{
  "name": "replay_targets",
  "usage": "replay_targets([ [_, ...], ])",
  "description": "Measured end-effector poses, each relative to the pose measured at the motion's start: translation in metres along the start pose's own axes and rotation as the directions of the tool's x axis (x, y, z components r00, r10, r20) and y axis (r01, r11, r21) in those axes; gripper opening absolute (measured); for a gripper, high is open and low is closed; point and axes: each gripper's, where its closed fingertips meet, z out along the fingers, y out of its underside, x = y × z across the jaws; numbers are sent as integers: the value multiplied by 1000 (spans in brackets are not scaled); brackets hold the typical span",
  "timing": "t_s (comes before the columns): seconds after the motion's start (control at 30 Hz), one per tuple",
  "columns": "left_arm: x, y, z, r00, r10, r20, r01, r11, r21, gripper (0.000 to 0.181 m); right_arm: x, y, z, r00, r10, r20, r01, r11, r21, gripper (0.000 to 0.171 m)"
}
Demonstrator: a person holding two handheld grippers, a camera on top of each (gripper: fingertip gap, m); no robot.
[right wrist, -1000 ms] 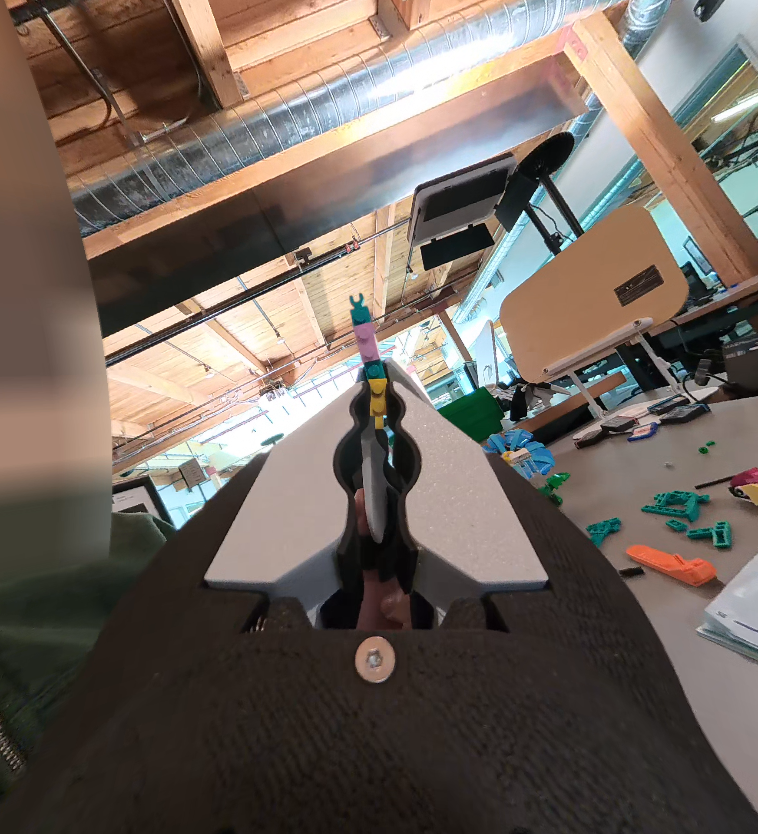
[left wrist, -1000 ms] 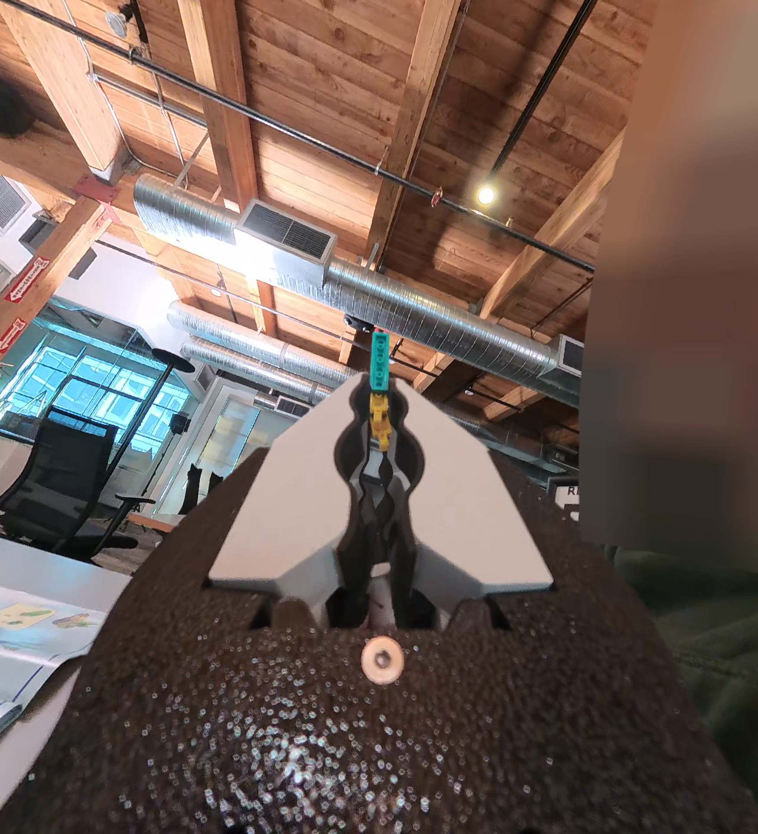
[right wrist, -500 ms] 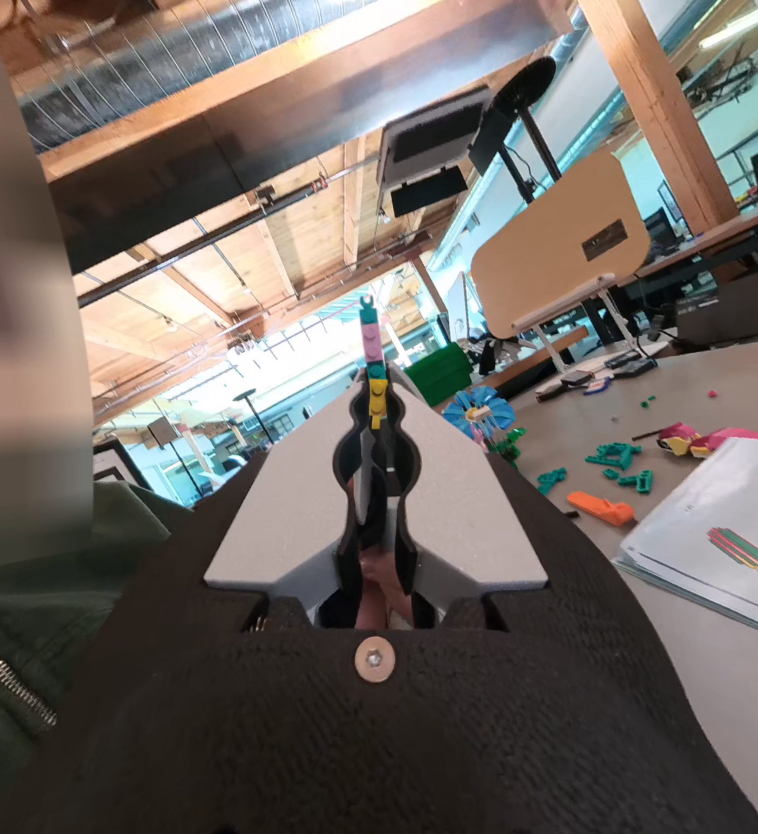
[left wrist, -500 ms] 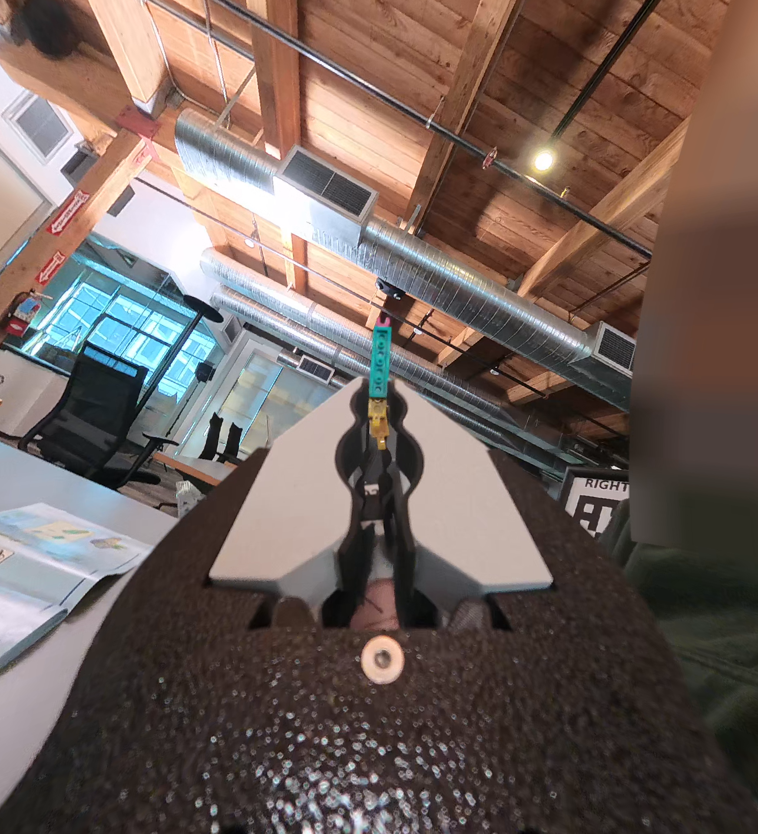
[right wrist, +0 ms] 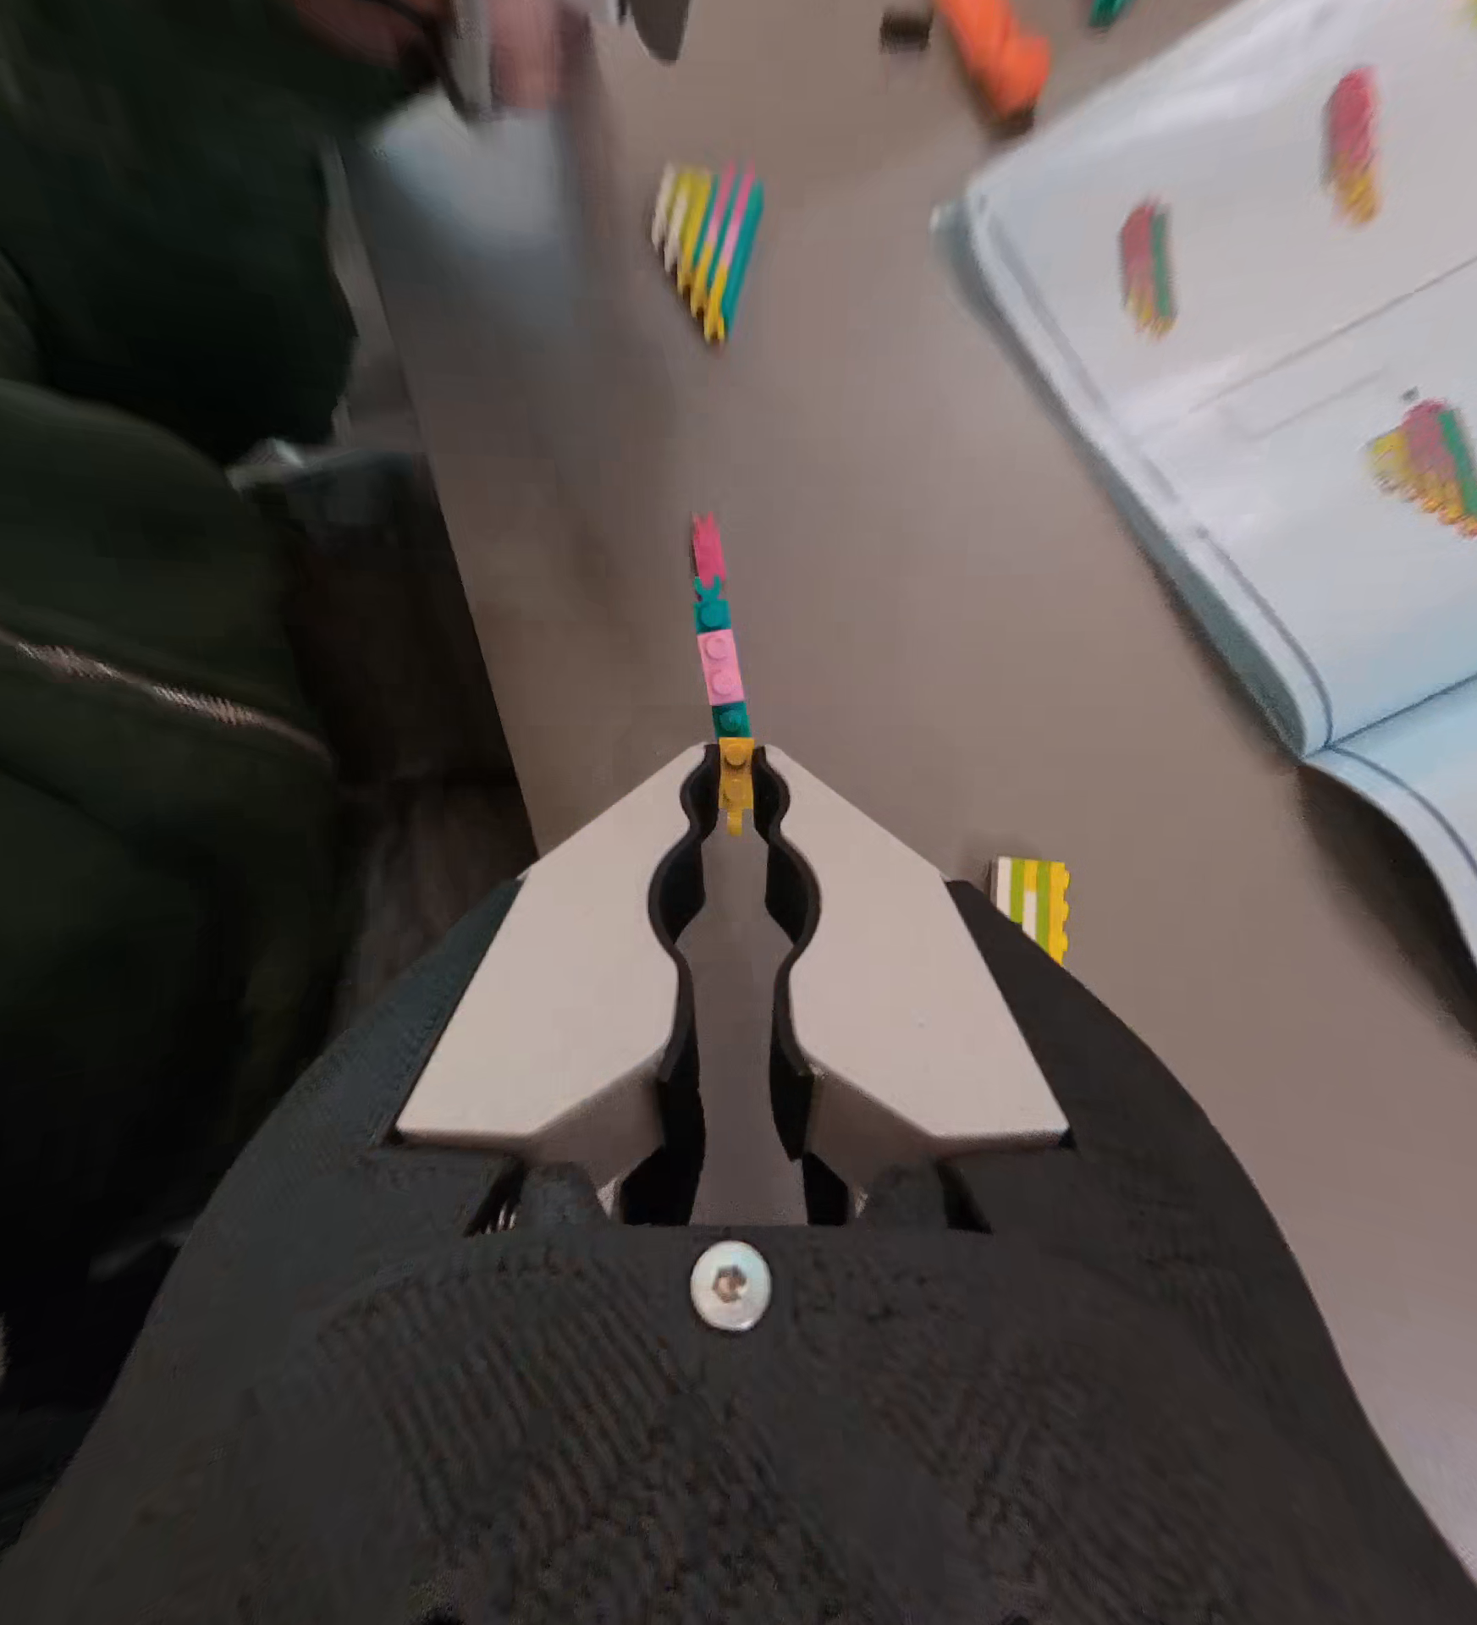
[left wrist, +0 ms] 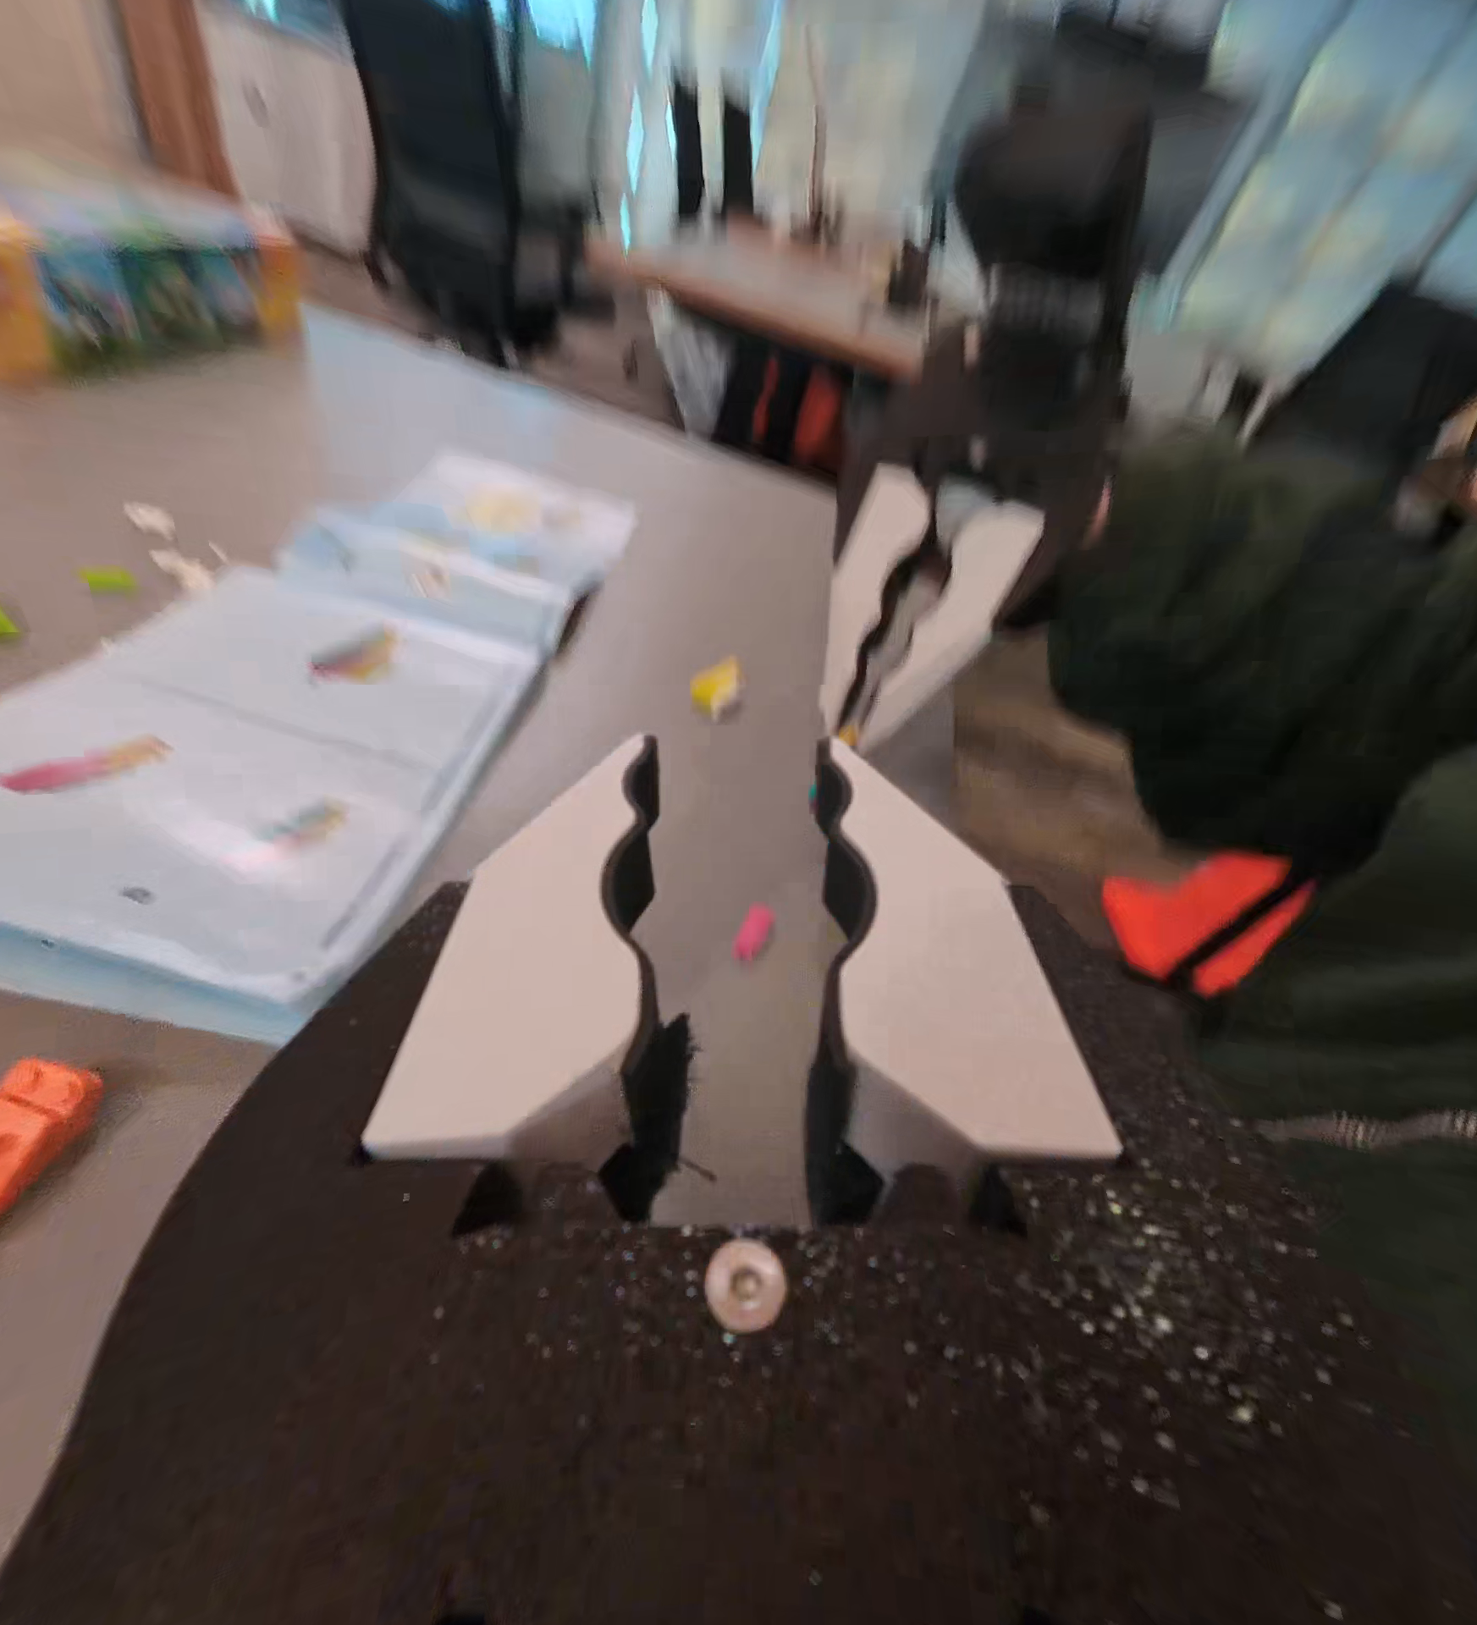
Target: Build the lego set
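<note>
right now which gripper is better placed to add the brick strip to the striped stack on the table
Right. The right gripper is shut on the brick strip, which points toward the striped stack on the table. The left gripper is open and empty.

Both wide-angle views are evenly lit and heavily motion-blurred; only the near gripper bodies look fairly sharp.

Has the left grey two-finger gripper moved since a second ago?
Yes. The left gripper has swung downward: it pointed up at the wooden ceiling, and now faces the grey table and open instruction booklet, jaws apart and empty.
</note>
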Motion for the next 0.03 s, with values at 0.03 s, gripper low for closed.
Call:
replay_targets([
  [0.03, 5, 17, 6, 999, 38, -11, -39, 993, -111, 33, 0, 6, 4, 1000, -19, 0, 19, 999, -50, 6],
])
